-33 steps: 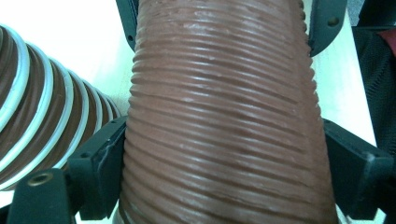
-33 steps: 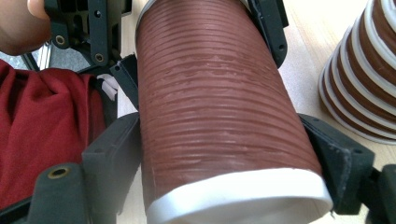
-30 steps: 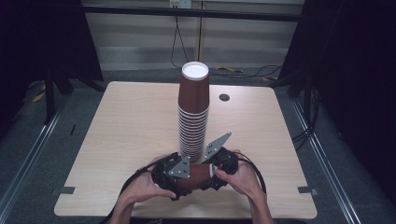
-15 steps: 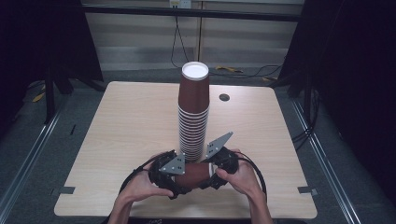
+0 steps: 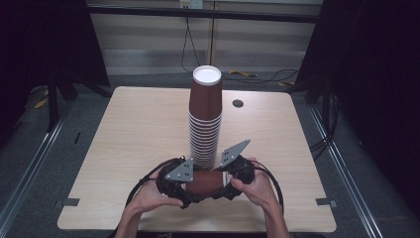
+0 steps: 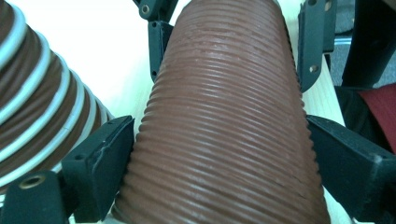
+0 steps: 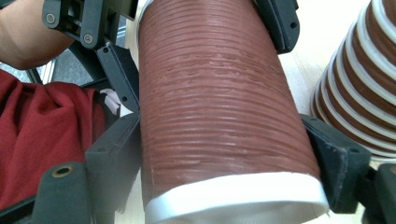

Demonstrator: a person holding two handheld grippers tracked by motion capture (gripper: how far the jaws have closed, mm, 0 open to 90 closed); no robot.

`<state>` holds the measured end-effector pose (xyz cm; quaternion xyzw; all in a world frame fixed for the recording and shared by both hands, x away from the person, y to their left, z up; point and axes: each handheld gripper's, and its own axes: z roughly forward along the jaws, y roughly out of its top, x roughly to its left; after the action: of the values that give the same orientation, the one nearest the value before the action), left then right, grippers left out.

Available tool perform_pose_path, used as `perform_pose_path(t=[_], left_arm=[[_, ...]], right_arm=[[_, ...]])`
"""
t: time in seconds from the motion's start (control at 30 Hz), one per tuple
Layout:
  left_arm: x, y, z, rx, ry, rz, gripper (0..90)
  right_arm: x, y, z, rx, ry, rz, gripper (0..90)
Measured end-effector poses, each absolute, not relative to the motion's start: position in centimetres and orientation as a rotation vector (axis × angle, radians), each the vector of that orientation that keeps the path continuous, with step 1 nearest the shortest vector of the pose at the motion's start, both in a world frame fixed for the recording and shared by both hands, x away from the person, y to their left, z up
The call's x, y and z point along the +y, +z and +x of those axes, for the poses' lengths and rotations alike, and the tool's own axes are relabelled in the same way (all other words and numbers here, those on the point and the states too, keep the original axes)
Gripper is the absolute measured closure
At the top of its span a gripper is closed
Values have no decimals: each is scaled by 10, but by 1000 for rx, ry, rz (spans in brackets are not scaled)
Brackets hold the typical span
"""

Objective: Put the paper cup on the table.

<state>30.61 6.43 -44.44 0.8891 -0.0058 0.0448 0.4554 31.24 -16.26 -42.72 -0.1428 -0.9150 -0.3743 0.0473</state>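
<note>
One cup (image 5: 205,181): lying sideways above the table (image 5: 124,148), just in front of the tall stack (image 5: 205,119).
Left gripper (image 5: 190,191): clamping its narrow end.
Right gripper (image 5: 223,182): clamping its rimmed end.
Progress: cup seemingly being handled apart from stack; placing it is remaining.

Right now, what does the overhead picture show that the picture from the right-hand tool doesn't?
The high view alone takes in the whole wooden table, the full height of the upside-down cup stack, both hands and the dark hole near the far edge. The right gripper view alone shows the white rim of the held cup and red cloth. Both show the brown ribbed cup lying sideways, clamped between the two grippers, beside the stack.
</note>
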Motion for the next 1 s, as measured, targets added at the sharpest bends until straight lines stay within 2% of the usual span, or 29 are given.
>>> perform_pose_path(t=[0.53,0.73,1.0], left_arm=[[73,-440,310,30,86,2045,161],[74,-440,311,51,83,2029,156],[88,-442,312,118,70,1913,156]], right_arm=[[-166,-428,312,-2792,-1126,-460,208],[-170,-432,310,-2786,-1147,-499,208],[-181,-437,306,-2763,-1205,-570,207]])
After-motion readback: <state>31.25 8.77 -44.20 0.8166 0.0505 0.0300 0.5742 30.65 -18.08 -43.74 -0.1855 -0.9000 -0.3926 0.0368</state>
